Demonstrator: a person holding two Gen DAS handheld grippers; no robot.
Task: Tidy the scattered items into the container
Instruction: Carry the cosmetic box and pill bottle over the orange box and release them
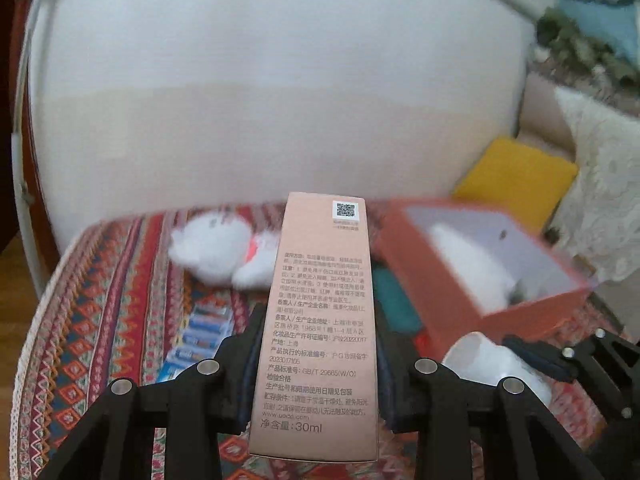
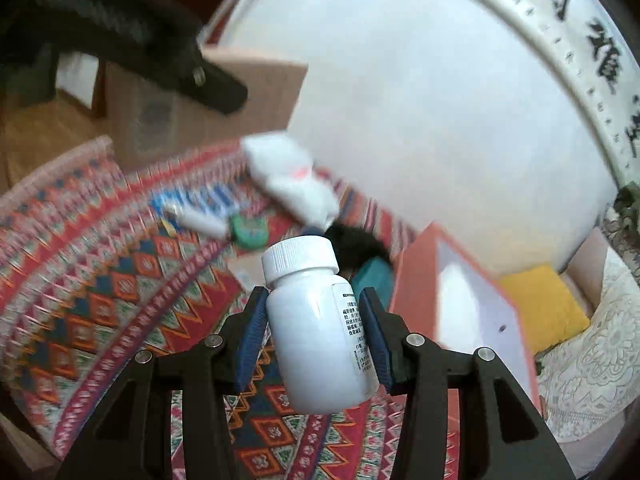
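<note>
A: How is the left gripper (image 1: 318, 360) set?

B: It is clamped on a pink carton (image 1: 320, 320), held upright between the pads (printed side to the camera). The orange box (image 1: 532, 308) is seen ahead to the right.

A: And the right gripper (image 2: 316, 336)?

B: A white pill bottle (image 2: 316, 328) is pinched between its blue pads (image 2: 252, 340), cap forward. The orange box lies just right of them.
</note>
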